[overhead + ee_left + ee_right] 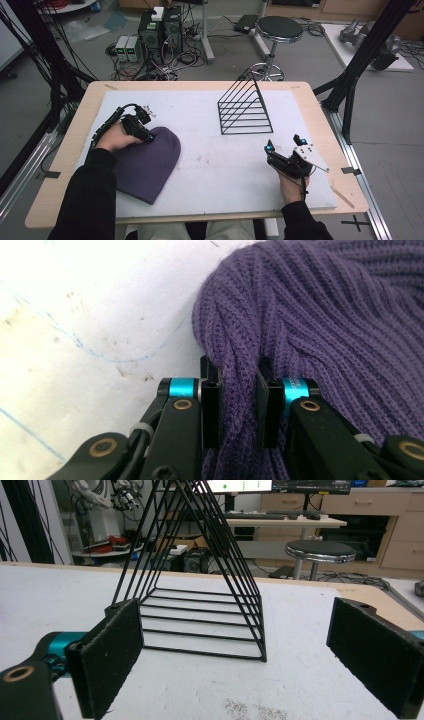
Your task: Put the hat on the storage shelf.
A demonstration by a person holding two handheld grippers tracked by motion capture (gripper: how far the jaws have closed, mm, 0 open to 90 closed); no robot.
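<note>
Honestly, no brand or writing can be read on anything. From the high view, the hat lies on the near left of the white mat, a purple knit one, flat. The left gripper sits at the hat's far edge, a hand behind it. The right gripper rests on the near right of the mat, well apart from the hat, with the wire rack standing beyond it toward the far side.

Along the left gripper view, the jaws stand narrow, pinched on a bunched fold of the hat; knit fills the gap between them.

Along the right gripper view, the jaws stand wide apart with nothing between them; the rack stands upright ahead on the mat, not touched.
</note>
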